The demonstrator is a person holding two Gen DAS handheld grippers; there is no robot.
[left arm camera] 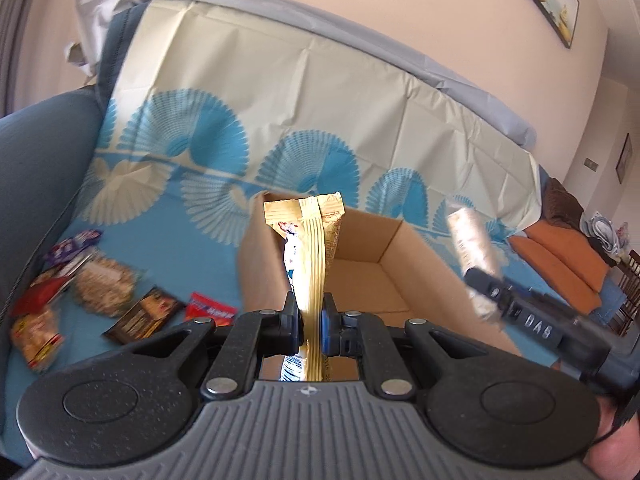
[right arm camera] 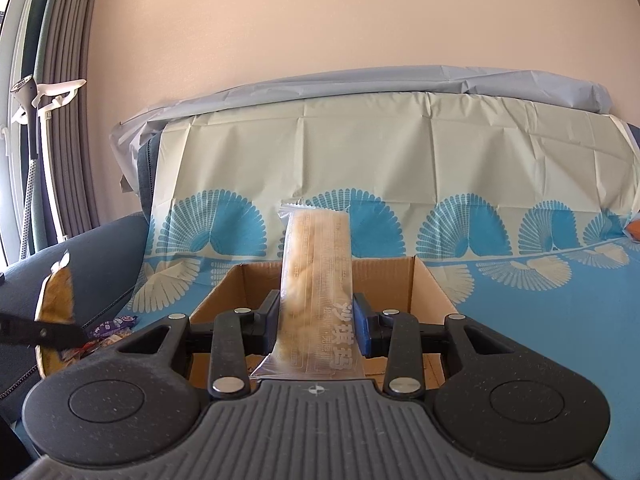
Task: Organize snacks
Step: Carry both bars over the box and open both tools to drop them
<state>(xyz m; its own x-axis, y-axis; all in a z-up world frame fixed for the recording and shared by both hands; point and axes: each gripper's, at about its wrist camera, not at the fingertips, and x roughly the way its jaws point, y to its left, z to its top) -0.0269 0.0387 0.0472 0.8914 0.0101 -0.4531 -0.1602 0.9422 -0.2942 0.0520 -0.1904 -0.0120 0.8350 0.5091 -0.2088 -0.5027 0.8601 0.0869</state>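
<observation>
Here the left gripper [left arm camera: 310, 316] pinches a gold packet [left arm camera: 314, 240], the right gripper [right arm camera: 316, 320] a clear snack bar [right arm camera: 316, 280], both hiding the box [right arm camera: 424, 280] floor.

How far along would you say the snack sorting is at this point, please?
Done: little, since the cardboard box shows bare floor and no snack that I can see. In hand: the left tool grips a gold packet and the right tool a clear-wrapped pastry bar, both at the box. Left: loose snacks on the blue cloth.
</observation>
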